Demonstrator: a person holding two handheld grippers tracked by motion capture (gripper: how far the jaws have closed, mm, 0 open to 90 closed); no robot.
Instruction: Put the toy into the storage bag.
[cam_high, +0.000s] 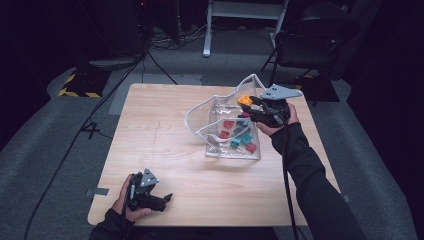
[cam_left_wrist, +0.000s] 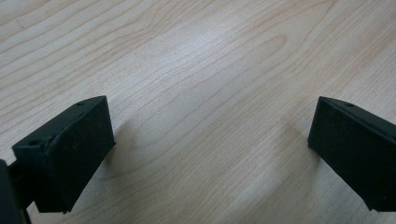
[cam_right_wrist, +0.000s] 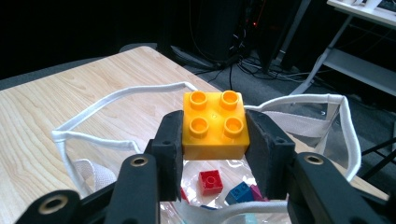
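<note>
Yellow brick over the clear bag, ready to drop in.

On the wooden table (cam_high: 165, 150) the clear plastic bag (cam_high: 225, 150) lies toward two o'clock, mouth rimmed in white, small red, teal and blue bricks (cam_high: 240, 137) loose inside; my right gripper (cam_right_wrist: 214, 135) hangs at the bag's two-o'clock edge, jaws clamped on the yellow four-stud brick (cam_right_wrist: 214, 122), studs up; my left gripper (cam_left_wrist: 205, 154) rests at seven o'clock on the table, jaws wide apart on nothing. I judge this the loading step; next I must centre over the opening, lower slightly, then part the jaws.
</note>
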